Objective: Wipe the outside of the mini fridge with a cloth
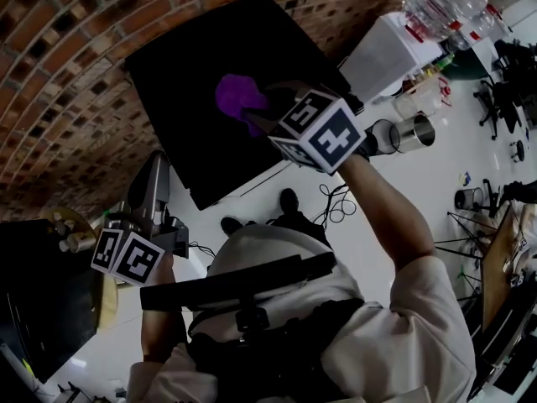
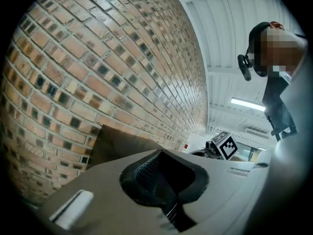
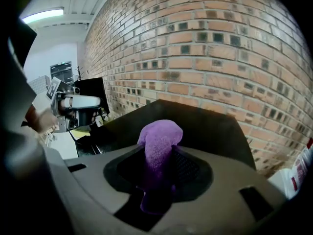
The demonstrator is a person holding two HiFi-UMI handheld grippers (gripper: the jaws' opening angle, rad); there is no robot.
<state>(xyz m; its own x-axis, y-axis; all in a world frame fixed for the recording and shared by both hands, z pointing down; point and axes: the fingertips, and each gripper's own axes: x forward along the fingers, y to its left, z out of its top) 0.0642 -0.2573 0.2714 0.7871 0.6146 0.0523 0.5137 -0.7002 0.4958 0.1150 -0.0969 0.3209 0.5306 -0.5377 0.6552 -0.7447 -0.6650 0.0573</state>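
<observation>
Against the brick wall (image 1: 59,65) stands the black mini fridge (image 1: 201,99). Its flat top is plain and dark, and it fills the middle of the head view. The floor (image 1: 419,183) round it is pale and glossy. A loose black cable (image 1: 336,204) lies coiled on the floor near the fridge's front corner.

The right gripper (image 1: 256,112) reaches over the fridge top, tilted downward. Its jaws are closed on a purple cloth (image 1: 239,97), which bulges out past the tips in a soft lump. In the right gripper view the cloth (image 3: 159,141) hangs over the fridge's top panel (image 3: 210,126). Whether it touches the panel I cannot tell.

The left gripper (image 1: 151,183) is held off the fridge's left side, near the wall and well apart from the cloth. Its own view shows the jaws (image 2: 164,180) pressed together with nothing between them.

Beyond the fridge's far corner stands a white cabinet (image 1: 386,53) with large clear bottles (image 1: 445,2) just beside it. 2 metal cans (image 1: 411,133) lie on the floor below it. Overhead, the gripper views show a white ribbed ceiling (image 2: 234,43) with a strip light (image 2: 247,104).
</observation>
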